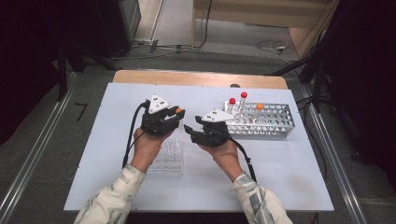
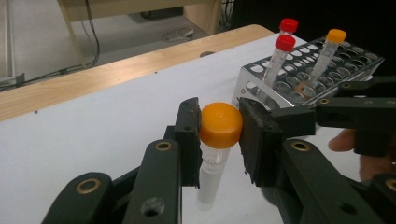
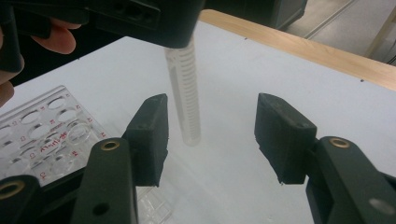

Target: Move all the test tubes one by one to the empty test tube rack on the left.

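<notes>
While left tongs (image 2: 219,135) clamp the orange-capped tube (image 2: 215,154), its base cut off, right tongs (image 3: 210,135) gape empty.

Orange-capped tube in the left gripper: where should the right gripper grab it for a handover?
On the bare lower barrel of the orange-capped tube, coming level from the side. The left gripper clamps the cap, so the tube hangs upright with its barrel free; the right gripper stands open beside it.

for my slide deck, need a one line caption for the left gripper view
Left gripper clamps an orange-capped tube by its cap above the white table, metal rack behind.
</notes>
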`<state>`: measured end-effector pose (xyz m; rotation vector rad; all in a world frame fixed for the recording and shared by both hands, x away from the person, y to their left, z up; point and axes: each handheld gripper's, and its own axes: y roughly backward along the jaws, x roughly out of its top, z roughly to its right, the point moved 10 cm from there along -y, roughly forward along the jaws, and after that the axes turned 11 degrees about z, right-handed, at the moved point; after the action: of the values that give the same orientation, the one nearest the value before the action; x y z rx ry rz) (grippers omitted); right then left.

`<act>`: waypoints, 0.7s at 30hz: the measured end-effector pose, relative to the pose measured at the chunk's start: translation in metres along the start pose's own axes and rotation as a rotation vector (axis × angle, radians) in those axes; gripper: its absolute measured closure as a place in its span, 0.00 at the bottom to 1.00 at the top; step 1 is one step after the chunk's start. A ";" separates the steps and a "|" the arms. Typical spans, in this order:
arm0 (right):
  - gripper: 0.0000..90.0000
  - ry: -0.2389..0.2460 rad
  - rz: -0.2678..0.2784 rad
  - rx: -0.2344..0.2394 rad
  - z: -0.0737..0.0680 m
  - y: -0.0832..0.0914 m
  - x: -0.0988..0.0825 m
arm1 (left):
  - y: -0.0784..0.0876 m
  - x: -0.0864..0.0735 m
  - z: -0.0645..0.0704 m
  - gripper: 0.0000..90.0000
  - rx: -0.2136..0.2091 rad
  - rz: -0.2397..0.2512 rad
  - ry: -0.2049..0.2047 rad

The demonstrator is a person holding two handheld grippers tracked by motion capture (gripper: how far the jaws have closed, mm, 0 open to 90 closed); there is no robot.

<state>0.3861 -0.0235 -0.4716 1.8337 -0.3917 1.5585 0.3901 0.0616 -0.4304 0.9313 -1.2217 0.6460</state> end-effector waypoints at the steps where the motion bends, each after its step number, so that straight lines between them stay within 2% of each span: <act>1: 0.48 -0.003 0.003 -0.003 0.001 0.001 0.001 | 0.001 0.001 -0.002 0.79 0.006 0.003 0.002; 10: 0.47 -0.007 0.020 -0.018 0.009 0.011 0.004 | 0.011 0.005 -0.015 0.79 0.030 0.011 0.006; 15: 0.46 -0.013 0.016 -0.029 0.015 0.017 0.002 | 0.022 0.008 -0.016 0.79 0.039 0.017 -0.019; 21: 0.45 -0.013 0.012 -0.041 0.021 0.023 0.000 | 0.038 0.009 -0.016 0.79 0.042 0.015 -0.027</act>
<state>0.3875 -0.0540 -0.4655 1.8147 -0.4382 1.5362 0.3689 0.0935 -0.4137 0.9689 -1.2444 0.6749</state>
